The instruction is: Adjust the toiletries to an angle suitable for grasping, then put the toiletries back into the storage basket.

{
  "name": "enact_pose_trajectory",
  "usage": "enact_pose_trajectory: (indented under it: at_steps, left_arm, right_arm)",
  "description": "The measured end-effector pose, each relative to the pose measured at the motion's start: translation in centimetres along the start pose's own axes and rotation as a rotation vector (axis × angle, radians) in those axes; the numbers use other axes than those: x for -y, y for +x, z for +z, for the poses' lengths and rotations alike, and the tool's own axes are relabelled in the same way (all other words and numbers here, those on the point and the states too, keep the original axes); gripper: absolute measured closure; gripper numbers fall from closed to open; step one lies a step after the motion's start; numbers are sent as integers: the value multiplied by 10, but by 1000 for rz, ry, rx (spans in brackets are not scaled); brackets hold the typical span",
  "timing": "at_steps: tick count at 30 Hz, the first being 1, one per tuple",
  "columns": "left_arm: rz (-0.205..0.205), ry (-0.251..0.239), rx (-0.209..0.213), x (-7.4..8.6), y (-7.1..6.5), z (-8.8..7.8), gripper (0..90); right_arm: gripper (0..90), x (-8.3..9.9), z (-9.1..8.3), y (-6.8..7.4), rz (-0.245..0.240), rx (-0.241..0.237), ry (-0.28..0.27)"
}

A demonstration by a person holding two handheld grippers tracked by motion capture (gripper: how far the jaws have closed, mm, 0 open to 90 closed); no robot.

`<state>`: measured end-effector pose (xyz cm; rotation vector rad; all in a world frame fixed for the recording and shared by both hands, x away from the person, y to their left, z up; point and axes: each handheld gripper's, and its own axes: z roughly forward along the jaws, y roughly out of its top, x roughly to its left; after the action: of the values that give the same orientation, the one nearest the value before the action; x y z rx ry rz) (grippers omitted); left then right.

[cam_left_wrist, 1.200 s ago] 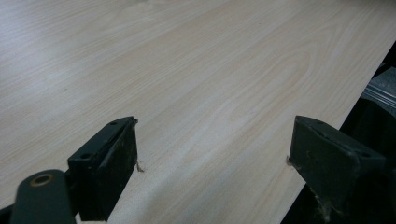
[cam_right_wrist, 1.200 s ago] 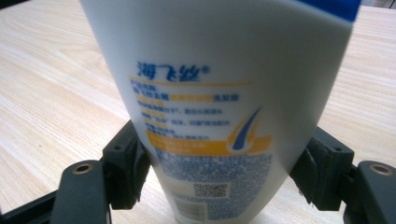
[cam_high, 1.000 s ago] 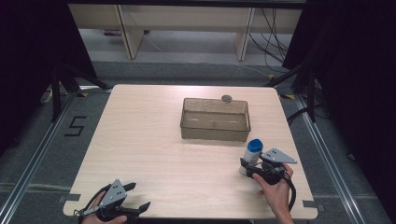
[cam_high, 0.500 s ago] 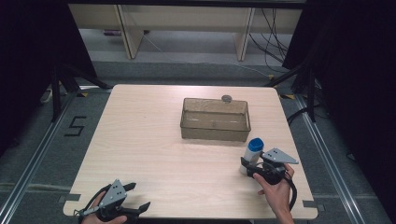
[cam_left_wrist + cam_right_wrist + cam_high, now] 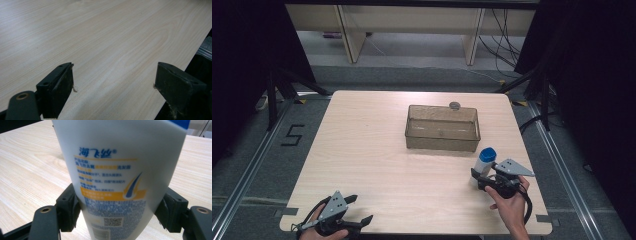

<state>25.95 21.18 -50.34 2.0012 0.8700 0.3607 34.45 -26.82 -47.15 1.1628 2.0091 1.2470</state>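
Note:
A white shampoo bottle (image 5: 485,162) with a blue cap stands upright near the table's right edge. In the right gripper view the shampoo bottle (image 5: 117,170) shows blue and yellow print and a QR code. My right gripper (image 5: 480,176) is shut on its lower part, and both pads (image 5: 68,211) press against the bottle's sides. At the table's front left corner my left gripper (image 5: 360,209) lies open. In the left gripper view my left gripper (image 5: 113,87) has bare wood between its wide-apart jaws.
A clear brownish plastic bin (image 5: 439,142) stands right of the table's middle, with a small round grey object (image 5: 455,105) just behind it. The light wooden table (image 5: 372,150) ends in dark floor and metal rails on every side.

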Motion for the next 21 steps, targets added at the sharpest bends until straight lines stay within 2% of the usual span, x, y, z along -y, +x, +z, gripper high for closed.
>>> enact_pose_trajectory:
  at_steps: [2, 4, 5, 10, 14, 15, 18, 21]
  left_arm:
    - [14, 6, -1, 0, 1, 0, 151]
    - [6, 9, -4, -1, 0, 0, 151]
    - [2, -15, 9, 0, 0, 3, 151]
    - [6, -1, 3, -1, -1, 1, 150]
    - [8, 4, -4, 0, 0, 1, 151]
    - [11, -2, 7, 0, 0, 1, 150]
    - [11, -5, 10, -1, -1, 2, 150]
    - [5, -5, 10, 0, -2, 2, 150]
  right_arm:
    - [310, 0, 0, 0, 2, -1, 2]
    - [310, 1, 0, 0, 3, -1, 3]
    - [311, 1, -1, 0, 7, -4, 10]
    - [311, 1, -3, -1, 6, 4, 2]
    - [311, 0, -2, -1, 0, 7, -6]
    - [311, -1, -2, 0, -3, 3, 8]
    - [311, -4, -2, 0, -18, 6, -7]
    - [311, -7, -3, 1, 1, -2, -6]
